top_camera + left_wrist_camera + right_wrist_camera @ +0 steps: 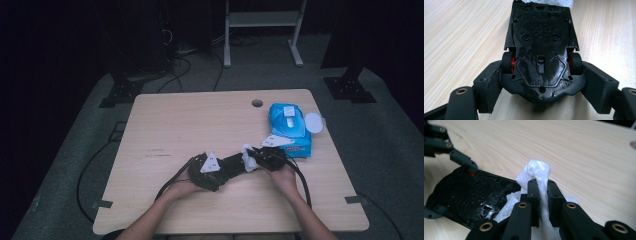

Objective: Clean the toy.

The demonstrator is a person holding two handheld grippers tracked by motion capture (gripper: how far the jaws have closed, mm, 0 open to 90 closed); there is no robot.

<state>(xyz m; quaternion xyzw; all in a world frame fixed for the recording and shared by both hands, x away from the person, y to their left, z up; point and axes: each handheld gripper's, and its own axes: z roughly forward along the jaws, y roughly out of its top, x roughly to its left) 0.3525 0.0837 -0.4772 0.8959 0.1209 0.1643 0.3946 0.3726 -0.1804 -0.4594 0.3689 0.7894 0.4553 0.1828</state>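
Note:
A black toy car (541, 50) with red wheel hubs lies upside down, its wet-looking underside facing up. My left gripper (541, 82) is shut on the car's end, one jaw on each side by the wheels. In the high view the left gripper (212, 172) holds the car (231, 164) just above the table's front middle. My right gripper (541, 188) is shut on a crumpled white wipe (536, 171), which rests against the car's underside (474, 192). In the high view the wipe (248, 156) sits at the car's right end, by the right gripper (267, 157).
A blue pack of wet wipes (289, 129) with its white lid flipped open lies at the right of the wooden table (200, 120). A cable hole (257, 103) sits near the far edge. Cables trail from both grippers toward the near edge.

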